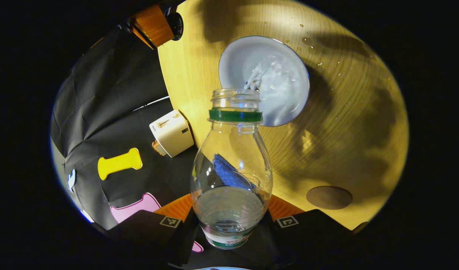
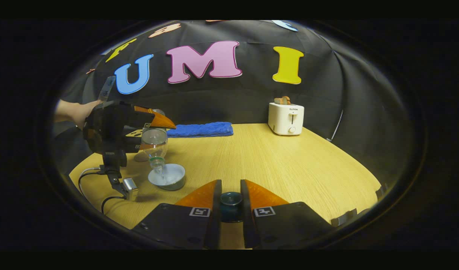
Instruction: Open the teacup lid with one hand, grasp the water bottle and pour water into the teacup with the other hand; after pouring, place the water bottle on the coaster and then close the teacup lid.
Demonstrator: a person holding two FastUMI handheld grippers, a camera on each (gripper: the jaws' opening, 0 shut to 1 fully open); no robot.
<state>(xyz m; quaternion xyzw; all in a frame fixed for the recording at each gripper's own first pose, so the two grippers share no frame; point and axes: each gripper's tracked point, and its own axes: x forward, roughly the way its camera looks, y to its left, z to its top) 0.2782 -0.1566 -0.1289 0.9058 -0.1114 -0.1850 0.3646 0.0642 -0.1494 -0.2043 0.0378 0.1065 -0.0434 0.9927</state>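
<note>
My left gripper (image 1: 229, 221) clamps bottle (image 1: 231, 176), tipped mouth-down, water streaming into cup (image 1: 274, 63) on tabletop (image 1: 345, 123). My right gripper (image 2: 231, 204) pinches lid (image 2: 230, 200) above tabletop. Coaster (image 1: 329, 197) beside cup. Toaster (image 2: 286, 118) far back.

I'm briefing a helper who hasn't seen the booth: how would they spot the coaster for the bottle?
Start at the round wooden table. Near its edge, apart from the white teacup taking the water, lies the coaster. It is a flat, plain brown disc, the only thing there lying flush with the tabletop.
</note>
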